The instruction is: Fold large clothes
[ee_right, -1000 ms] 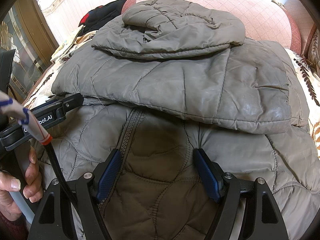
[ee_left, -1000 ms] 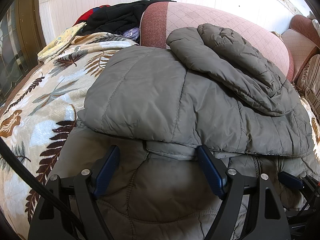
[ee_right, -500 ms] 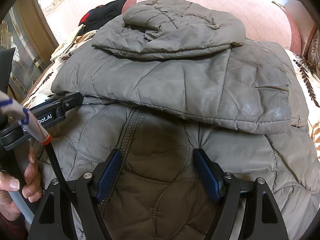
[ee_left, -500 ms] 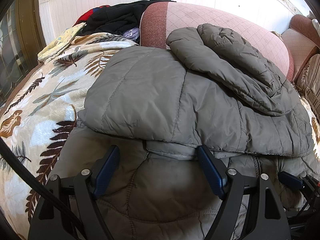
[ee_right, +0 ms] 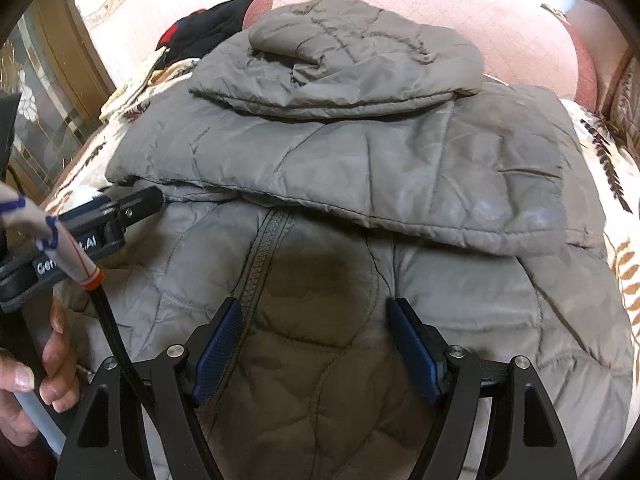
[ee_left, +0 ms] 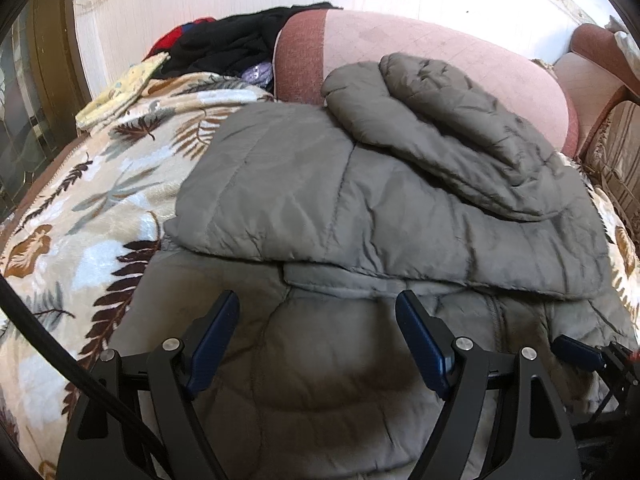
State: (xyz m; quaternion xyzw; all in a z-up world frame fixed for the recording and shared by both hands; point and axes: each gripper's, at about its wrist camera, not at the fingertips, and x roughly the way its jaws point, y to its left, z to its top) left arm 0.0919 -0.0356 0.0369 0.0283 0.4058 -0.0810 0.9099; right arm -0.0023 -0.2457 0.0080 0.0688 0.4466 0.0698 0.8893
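The grey quilted jacket (ee_left: pixel 320 216) lies spread on a leaf-patterned blanket (ee_left: pixel 100 216) against a pink cushion (ee_left: pixel 460 56), its far part already doubled back toward the near side, with the hood (ee_right: pixel 360 52) bunched on top. The near hem section still lies flat, so the step in hand looks like the final fold. Both tools stand wide and empty: the left gripper (ee_left: pixel 318 340) and the right gripper (ee_right: pixel 316 344) hover just above the near panel, nothing between their blue pads. The next move probably calls for lowering both, pinching the near edge at two spots, and carrying it far over the folded layer without dragging the hood askew. The right wrist view shows the zipper (ee_right: pixel 260 256) running down the panel and the person's hand (ee_right: pixel 44 360) on the left tool's handle; the left wrist view alone shows the dark clothes (ee_left: pixel 232 44) piled at far left.
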